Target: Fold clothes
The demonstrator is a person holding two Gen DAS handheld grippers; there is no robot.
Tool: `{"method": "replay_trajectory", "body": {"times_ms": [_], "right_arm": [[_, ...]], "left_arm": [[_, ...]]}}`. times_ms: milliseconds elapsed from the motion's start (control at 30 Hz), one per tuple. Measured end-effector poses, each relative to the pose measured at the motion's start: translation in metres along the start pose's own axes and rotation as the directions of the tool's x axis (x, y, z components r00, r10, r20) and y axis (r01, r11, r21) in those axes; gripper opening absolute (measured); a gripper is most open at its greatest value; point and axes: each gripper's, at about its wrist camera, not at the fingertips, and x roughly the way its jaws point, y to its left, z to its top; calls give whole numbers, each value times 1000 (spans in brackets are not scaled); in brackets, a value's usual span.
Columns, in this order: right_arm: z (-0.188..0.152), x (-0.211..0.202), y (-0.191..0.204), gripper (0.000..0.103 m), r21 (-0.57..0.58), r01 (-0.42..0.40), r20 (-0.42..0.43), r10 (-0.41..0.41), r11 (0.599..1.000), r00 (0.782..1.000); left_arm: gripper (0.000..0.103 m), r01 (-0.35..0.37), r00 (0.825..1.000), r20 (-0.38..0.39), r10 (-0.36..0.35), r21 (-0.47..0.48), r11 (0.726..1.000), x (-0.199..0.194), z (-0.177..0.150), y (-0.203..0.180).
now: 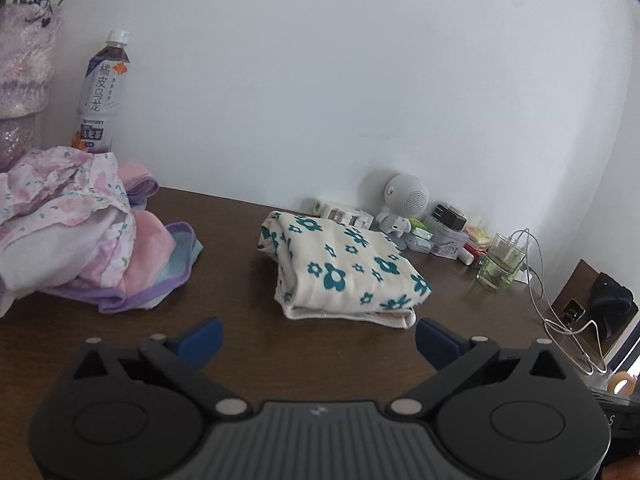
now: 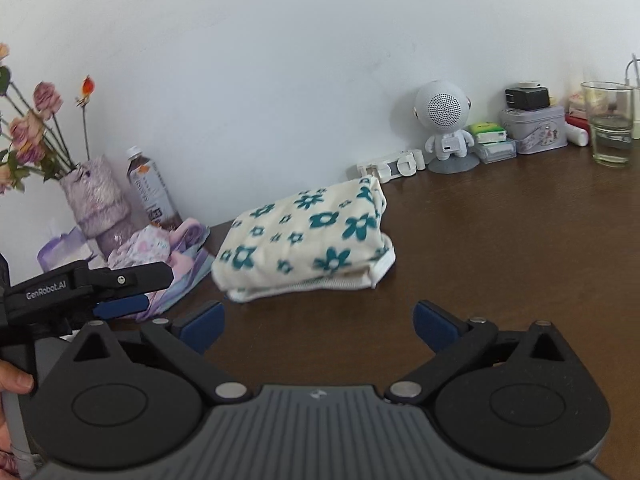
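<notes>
Left wrist view, dark wooden table [image 1: 248, 364], white wall [image 1: 320, 80], both hand-held grippers released, empty.

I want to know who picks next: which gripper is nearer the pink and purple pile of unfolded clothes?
Left. The left gripper sits right beside the pile of unfolded clothes. The right gripper, open, faces the folded flowered garment, further from the pile.

Cream garment [image 1: 344, 268], teal flowers; brown table [image 1: 240, 344].
</notes>
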Motion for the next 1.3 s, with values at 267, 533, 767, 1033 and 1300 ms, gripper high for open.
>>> {"method": "replay_trajectory", "body": {"times_ms": [267, 533, 767, 1033, 1300], "right_arm": [[-57, -85, 42, 103, -67, 50, 17, -49, 996, 999], [-114, -155, 74, 103, -94, 42, -21, -44, 995, 999], [-151, -195, 89, 103, -108, 46, -41, -51, 993, 998], [-173, -214, 93, 103, -93, 43, -38, -46, 995, 998], [-179, -213, 95, 103, -105, 53, -4, -54, 993, 999]], "left_arm": [[103, -2, 1000, 23, 1, 41, 999, -88, -40, -10], [103, 23, 997, 73, -31, 111, 994, -181, -103, -42], [103, -1, 999, 51, -5, 126, 992, -224, -151, -62], [103, -91, 995, 66, 80, 188, 978, -244, -183, -78], [103, -159, 987, 69, 148, 211, 964, -243, -196, -81]]}}
